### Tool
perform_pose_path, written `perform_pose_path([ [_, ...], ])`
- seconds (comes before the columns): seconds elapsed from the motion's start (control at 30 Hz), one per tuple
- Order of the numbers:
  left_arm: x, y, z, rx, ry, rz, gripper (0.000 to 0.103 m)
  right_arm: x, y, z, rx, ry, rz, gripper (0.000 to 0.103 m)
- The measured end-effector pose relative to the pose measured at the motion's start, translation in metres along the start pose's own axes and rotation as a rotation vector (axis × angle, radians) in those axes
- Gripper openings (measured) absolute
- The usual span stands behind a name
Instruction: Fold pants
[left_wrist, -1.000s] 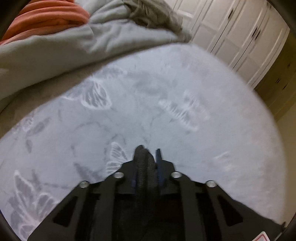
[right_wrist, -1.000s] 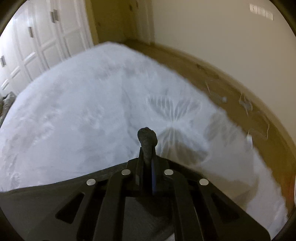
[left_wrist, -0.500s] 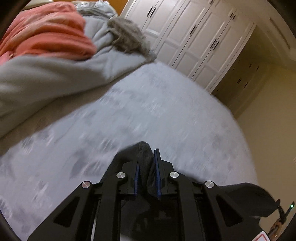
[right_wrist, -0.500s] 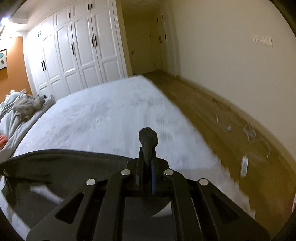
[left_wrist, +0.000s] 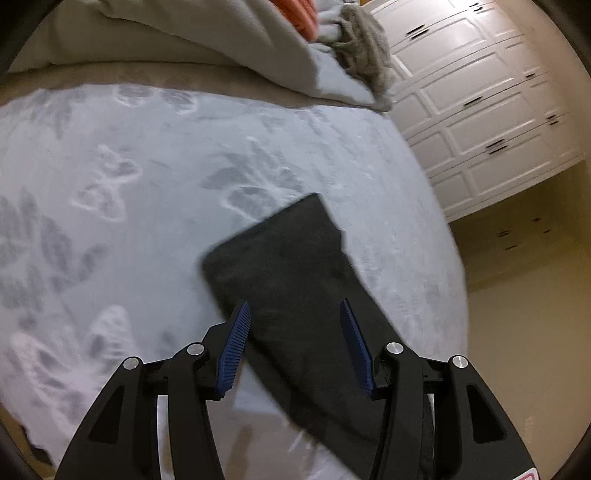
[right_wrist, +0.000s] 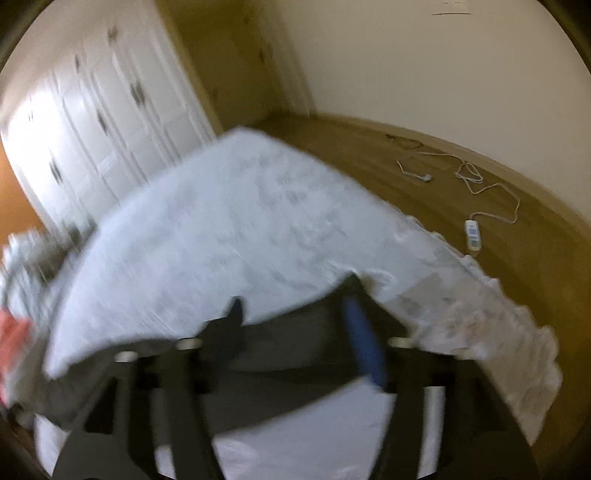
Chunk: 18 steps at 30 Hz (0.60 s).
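The dark grey pants (left_wrist: 291, 269) lie flat on the pale blue butterfly-print bedspread (left_wrist: 129, 177), folded into a long strip running from the middle toward the near right. My left gripper (left_wrist: 293, 312) is open and empty, its blue pads either side of the strip just above it. In the blurred right wrist view the pants (right_wrist: 295, 336) lie across the bed (right_wrist: 229, 221) under my right gripper (right_wrist: 295, 314), which is open with nothing between its fingers.
A grey duvet (left_wrist: 207, 33) with an orange cloth and a crumpled grey garment (left_wrist: 364, 40) is heaped at the bed's far side. White wardrobe doors (left_wrist: 476, 103) stand beyond. A white cable and adapter (right_wrist: 472, 232) lie on the wooden floor right of the bed.
Both grippers were shut on pants fabric and lifted it; now both have opened and let go, and the pants lie folded on the bed.
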<state>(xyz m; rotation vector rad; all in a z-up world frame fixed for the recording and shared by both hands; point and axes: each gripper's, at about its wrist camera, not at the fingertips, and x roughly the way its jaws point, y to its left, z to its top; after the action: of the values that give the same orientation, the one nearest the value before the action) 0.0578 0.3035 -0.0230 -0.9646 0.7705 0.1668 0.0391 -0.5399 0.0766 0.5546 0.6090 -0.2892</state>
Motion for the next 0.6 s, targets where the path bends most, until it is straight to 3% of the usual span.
perform_pose_path([
  [0.1, 0.013, -0.013, -0.01, 0.066, 0.004, -0.04, 0.048, 0.013, 0.019, -0.019, 0.044, 0.021, 0.096, 0.066],
  [0.17, 0.028, -0.015, -0.012, 0.06, 0.071, -0.05, 0.042, 0.031, 0.027, -0.035, 0.045, 0.057, 0.094, 0.066],
  [0.23, 0.037, -0.013, -0.007, 0.049, 0.116, -0.075, 0.026, 0.061, 0.036, -0.042, 0.032, 0.169, 0.034, 0.065],
  [0.27, 0.042, -0.011, -0.004, 0.048, 0.13, -0.067, 0.016, 0.07, 0.039, -0.044, 0.033, 0.189, 0.055, 0.065],
  [0.37, 0.054, -0.002, 0.002, 0.027, 0.162, -0.047, 0.0, 0.089, 0.054, -0.043, 0.038, 0.208, 0.089, 0.064],
  [0.5, 0.056, 0.005, 0.002, 0.022, 0.174, -0.033, 0.0, 0.121, 0.092, -0.052, 0.03, 0.319, 0.198, 0.065],
  [0.6, 0.051, 0.003, 0.002, 0.062, 0.151, -0.017, 0.0, 0.144, 0.112, -0.072, -0.013, 0.393, 0.162, 0.064],
])
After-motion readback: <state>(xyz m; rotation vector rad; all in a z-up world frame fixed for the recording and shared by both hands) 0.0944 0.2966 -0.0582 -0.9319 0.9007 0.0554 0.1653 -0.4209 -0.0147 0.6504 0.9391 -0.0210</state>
